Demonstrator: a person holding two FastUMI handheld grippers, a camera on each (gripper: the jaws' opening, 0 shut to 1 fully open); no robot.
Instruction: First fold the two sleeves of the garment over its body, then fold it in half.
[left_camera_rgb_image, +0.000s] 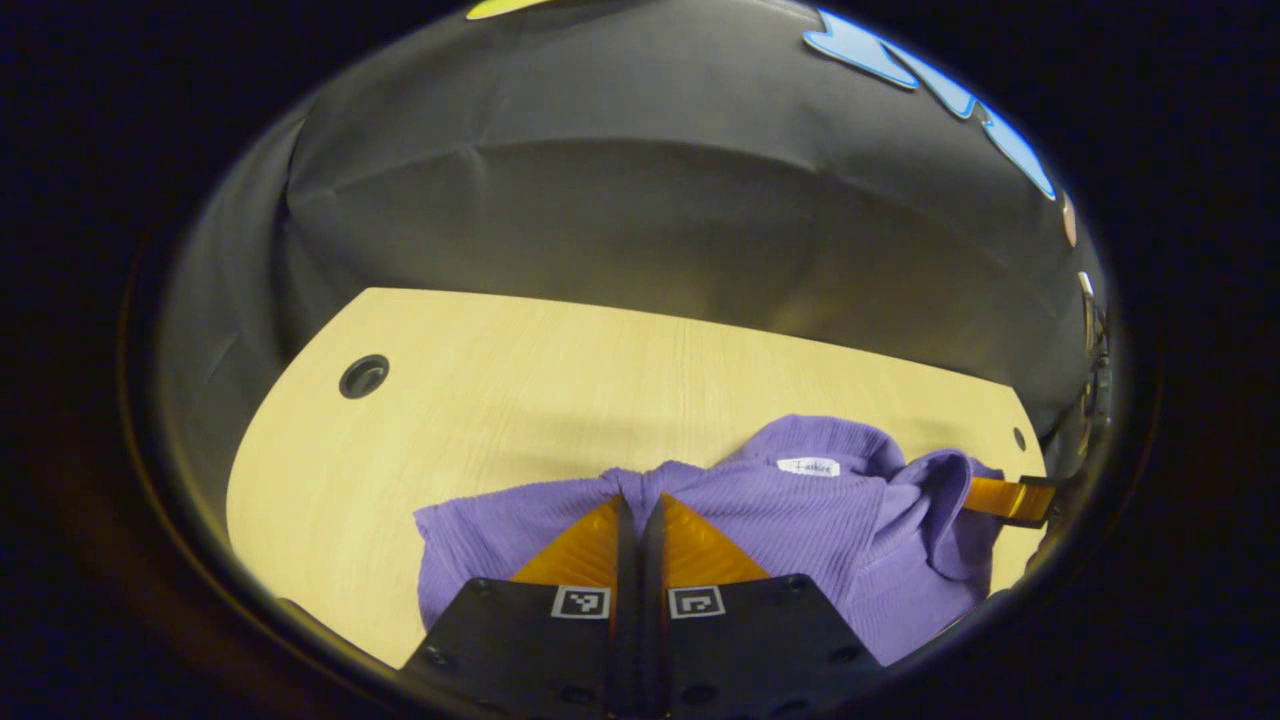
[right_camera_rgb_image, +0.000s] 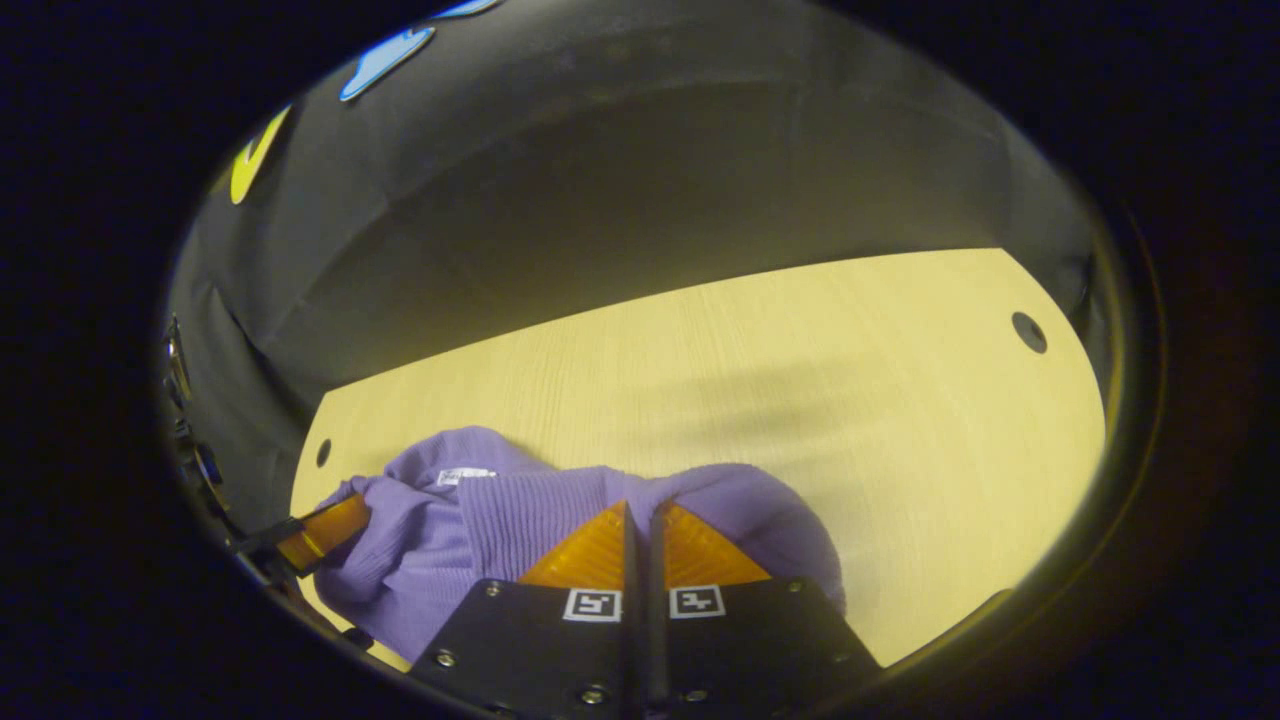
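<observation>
Black screw-studded gripper (left_camera_rgb_image: 640, 505) bodies, paired square checker markers (left_camera_rgb_image: 581, 601).

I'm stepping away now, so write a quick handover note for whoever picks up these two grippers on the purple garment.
Left gripper: shut on the garment, pinching a fold.
Right gripper: shut on the garment too, at another edge.
Garment: bunched and partly lifted near the table's front edge, neck tag facing up.
Done: cannot tell whether the sleeves are folded; the cloth is too crumpled.
Left: lay it flat, check the sleeves lie over the body, then fold in half.
</observation>
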